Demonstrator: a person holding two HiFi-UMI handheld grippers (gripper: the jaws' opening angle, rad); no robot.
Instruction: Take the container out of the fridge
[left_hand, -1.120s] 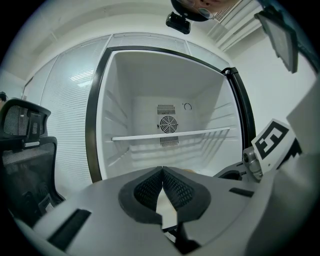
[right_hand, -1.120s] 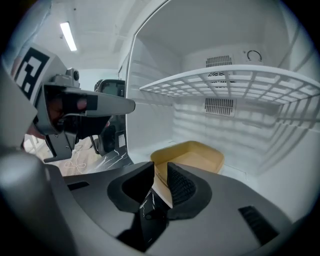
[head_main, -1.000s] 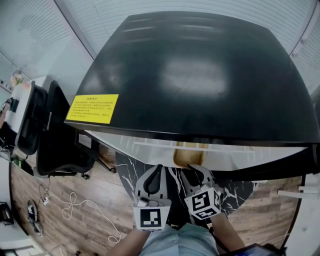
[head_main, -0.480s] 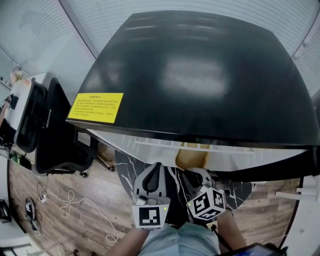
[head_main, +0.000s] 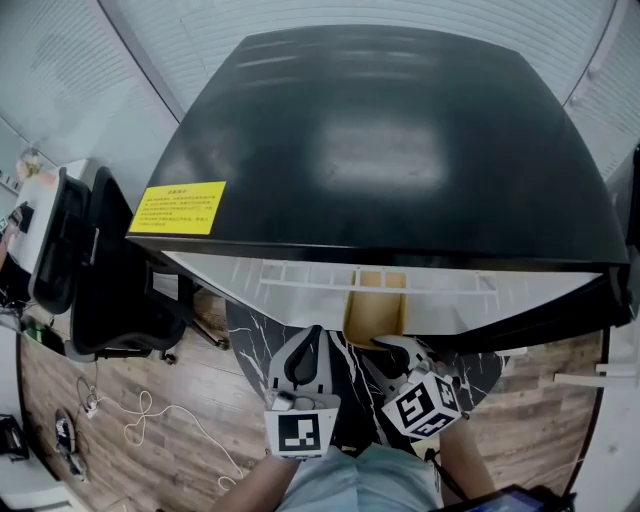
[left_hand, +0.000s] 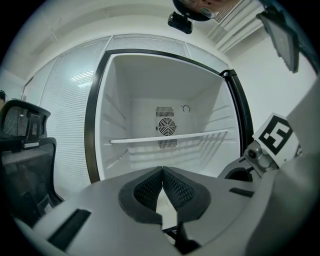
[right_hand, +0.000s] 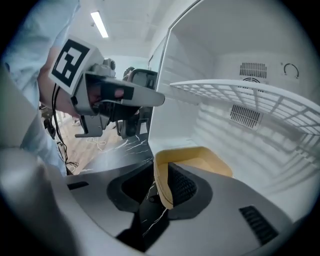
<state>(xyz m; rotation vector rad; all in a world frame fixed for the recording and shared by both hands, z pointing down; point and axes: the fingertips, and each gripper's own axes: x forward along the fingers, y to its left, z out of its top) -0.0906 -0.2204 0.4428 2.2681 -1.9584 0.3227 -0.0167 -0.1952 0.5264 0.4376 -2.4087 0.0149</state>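
As one fridge (head_main: 380, 150) gapes, one container (head_main: 378, 300) inside

A black mesh office chair (head_main: 115, 290) stands on the wood-plank floor (head_main: 50, 385). Near the chair's base a white cable (head_main: 148, 403) lies looped. To the chair's right is a black marble-veined slab (head_main: 250, 345).

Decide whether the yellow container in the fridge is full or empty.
Empty: the right gripper view looks into the yellow container and shows only its bare inner walls and bottom, with nothing lying inside.
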